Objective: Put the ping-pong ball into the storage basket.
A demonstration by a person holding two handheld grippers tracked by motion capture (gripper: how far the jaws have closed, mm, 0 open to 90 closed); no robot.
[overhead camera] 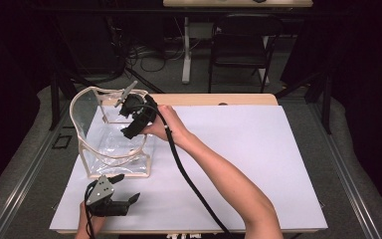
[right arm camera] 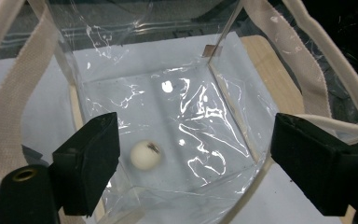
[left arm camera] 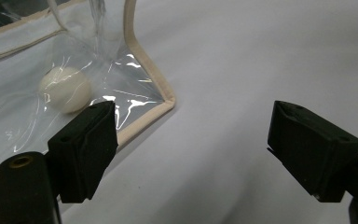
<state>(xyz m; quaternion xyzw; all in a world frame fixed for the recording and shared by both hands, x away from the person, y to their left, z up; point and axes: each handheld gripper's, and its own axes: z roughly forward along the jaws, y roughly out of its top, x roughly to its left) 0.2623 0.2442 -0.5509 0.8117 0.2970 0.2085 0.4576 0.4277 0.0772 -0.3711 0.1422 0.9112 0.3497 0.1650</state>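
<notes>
Clear tote bag: upright on counter, mouth up to take drops. White ball: resting on bag floor, loose. Right gripper: poised over bag mouth, angled down, jaws apart, empty. Left gripper: low beside bag's near corner, jaws apart, idle.

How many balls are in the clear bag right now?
1. A single white ball lies on the floor of the clear bag, below the open right gripper. The left gripper view shows it near the bag's front corner. Glare on the plastic might hide another.
</notes>
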